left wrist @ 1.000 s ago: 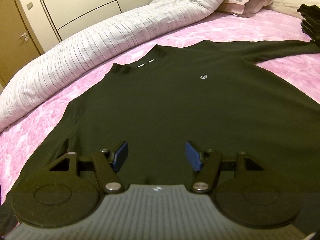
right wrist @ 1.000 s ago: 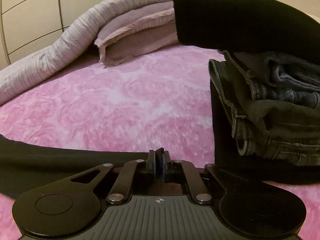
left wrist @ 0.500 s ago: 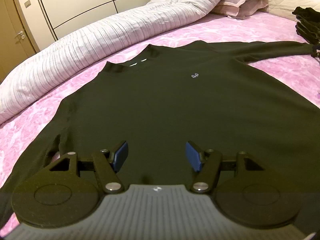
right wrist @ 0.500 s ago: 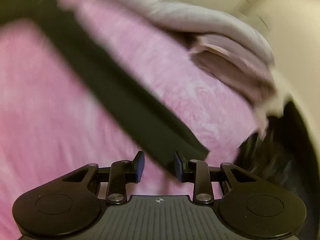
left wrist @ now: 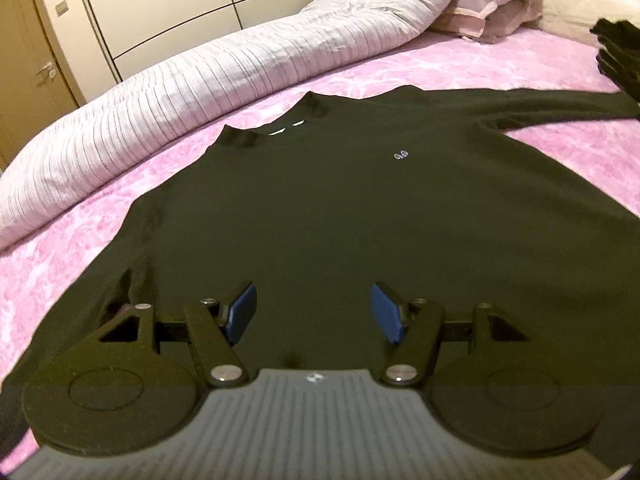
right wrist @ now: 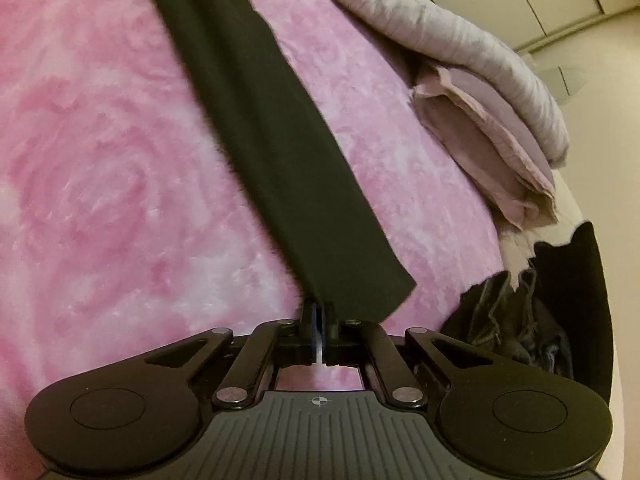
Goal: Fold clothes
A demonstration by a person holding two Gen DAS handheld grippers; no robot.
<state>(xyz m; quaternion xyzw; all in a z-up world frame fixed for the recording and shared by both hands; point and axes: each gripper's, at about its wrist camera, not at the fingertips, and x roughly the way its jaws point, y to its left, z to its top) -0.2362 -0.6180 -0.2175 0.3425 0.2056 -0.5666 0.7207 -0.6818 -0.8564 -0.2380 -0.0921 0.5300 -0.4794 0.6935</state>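
A black long-sleeved shirt lies spread face up on the pink bedspread, collar toward the far side, a small white logo on the chest. My left gripper hovers open over the shirt's lower part, nothing between its blue pads. One sleeve stretches off to the right. In the right wrist view that sleeve runs diagonally across the bed to my right gripper, which is shut on the cuff's corner.
A rolled grey striped duvet and pinkish pillows line the far side of the bed. A stack of dark folded clothes sits at the right edge. Wardrobe doors stand behind.
My right gripper let go, opened, swung round and has shut again on the sleeve's cuff. The left gripper stayed open, drifting slightly over the shirt.
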